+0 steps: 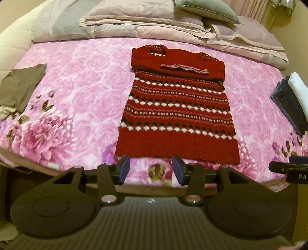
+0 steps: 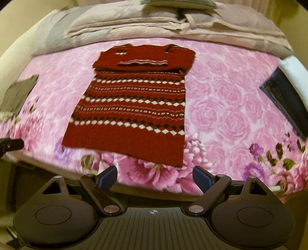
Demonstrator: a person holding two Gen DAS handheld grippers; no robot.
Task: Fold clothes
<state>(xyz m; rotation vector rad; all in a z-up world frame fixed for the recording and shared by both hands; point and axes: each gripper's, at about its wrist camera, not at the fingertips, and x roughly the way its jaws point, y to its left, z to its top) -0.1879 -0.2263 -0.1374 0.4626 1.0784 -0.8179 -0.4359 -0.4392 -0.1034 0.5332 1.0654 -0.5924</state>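
A red knitted sweater (image 1: 178, 107) with white and black diamond bands lies flat on the pink floral bed (image 1: 80, 100), sleeves folded in across the chest. It also shows in the right wrist view (image 2: 132, 107). My left gripper (image 1: 151, 170) is open and empty, just short of the sweater's hem near its left half. My right gripper (image 2: 155, 177) is open and empty, a little below the hem's right corner. The right gripper's tip shows at the right edge of the left wrist view (image 1: 284, 167).
A folded olive-grey garment (image 1: 21, 86) lies at the bed's left edge. A dark folded item with a white piece (image 1: 292, 100) lies at the right edge. Pillows and a folded quilt (image 1: 146, 17) line the far side. The bed's front edge is right below the grippers.
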